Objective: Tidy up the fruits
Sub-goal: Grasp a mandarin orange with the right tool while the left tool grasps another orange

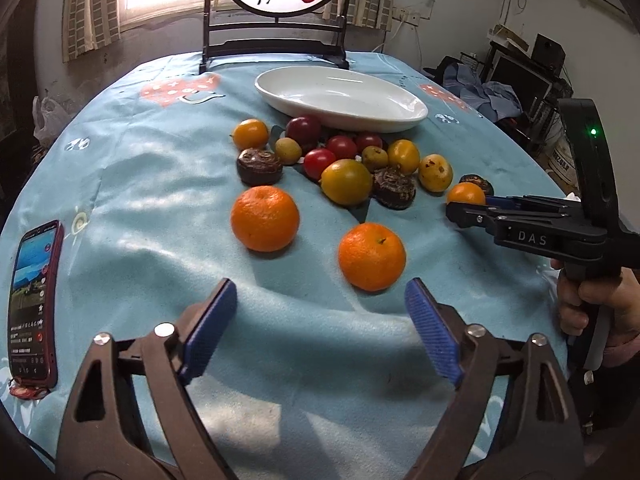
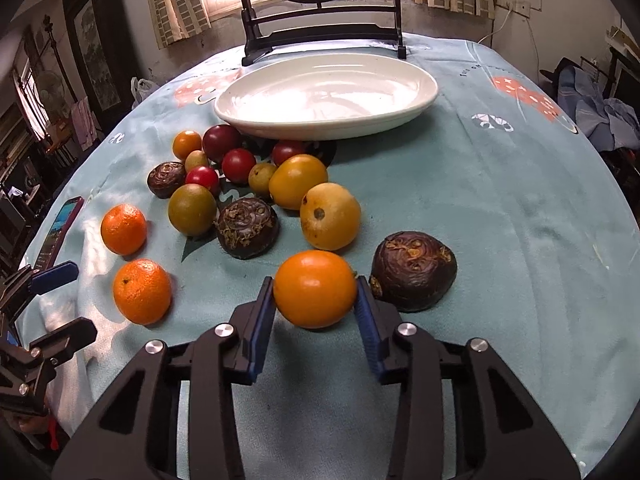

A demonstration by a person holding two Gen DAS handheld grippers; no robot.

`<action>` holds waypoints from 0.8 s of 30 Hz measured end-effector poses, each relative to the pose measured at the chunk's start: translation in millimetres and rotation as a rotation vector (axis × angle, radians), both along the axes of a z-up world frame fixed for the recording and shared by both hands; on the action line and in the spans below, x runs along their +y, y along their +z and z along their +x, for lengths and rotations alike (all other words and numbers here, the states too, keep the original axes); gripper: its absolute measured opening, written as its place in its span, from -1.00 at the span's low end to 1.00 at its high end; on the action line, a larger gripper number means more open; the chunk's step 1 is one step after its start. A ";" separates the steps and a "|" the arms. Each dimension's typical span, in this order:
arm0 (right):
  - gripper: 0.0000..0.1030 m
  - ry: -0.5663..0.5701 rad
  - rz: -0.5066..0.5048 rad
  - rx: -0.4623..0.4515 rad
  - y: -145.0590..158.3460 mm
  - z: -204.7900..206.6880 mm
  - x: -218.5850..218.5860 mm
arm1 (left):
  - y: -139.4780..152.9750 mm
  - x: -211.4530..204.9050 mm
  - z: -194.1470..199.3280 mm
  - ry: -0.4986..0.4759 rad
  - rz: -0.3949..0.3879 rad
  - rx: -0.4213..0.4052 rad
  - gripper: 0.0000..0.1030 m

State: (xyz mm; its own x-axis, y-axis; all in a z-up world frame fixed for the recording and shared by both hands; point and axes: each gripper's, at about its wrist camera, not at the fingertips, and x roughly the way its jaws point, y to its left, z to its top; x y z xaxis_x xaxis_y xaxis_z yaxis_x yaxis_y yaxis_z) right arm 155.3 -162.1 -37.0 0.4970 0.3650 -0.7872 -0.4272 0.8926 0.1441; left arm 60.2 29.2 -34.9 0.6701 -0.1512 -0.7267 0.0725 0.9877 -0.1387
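Orange and smooth, a small round fruit (image 2: pixel 315 288) sits between the blue pads (image 2: pixel 260 320) of the right gripper (image 2: pixel 316 300), whose jaws are closed against its two sides, clamped on it just above the blue tablecloth (image 2: pixel 500 208). The left gripper (image 1: pixel 320 320) hovers with its jaws wide apart and nothing between them; a mandarin (image 1: pixel 372 256) lies just ahead of its tips, a second mandarin (image 1: pixel 265 218) a little further off to the left.

Slipping is the main risk, I judge: the held fruit is round and glossy, and the pads grip it only along narrow strips at its widest part, so a quick lift or tilt could let it roll out. A dark water chestnut (image 2: pixel 414 270) lies just beside the right pad, near enough that a sideways swing could knock it away.

The white plate (image 2: pixel 424 92), empty and the likely goal, stands behind the pile of fruit (image 2: pixel 256 184), which crowds its near rim. Going straight forward means passing over that cluster. To the right of the pile the cloth is bare all the way up to the plate, which gives the right gripper a freer path. On the left a phone (image 1: pixel 34 304) lies near the table's edge, well apart from the fruit.
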 end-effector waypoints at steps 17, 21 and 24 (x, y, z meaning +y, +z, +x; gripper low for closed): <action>-0.23 -0.006 0.098 -0.035 19.3 -38.1 -28.5 | -16.2 -36.8 40.2 -0.083 0.052 0.089 -0.15; -0.22 0.007 0.113 -0.039 25.3 -34.6 -28.4 | -3.3 -30.6 40.0 -0.092 0.010 0.071 -0.15; -0.22 0.014 0.132 -0.063 37.3 -22.0 -24.8 | 18.4 -23.3 50.1 -0.100 -0.025 0.028 -0.15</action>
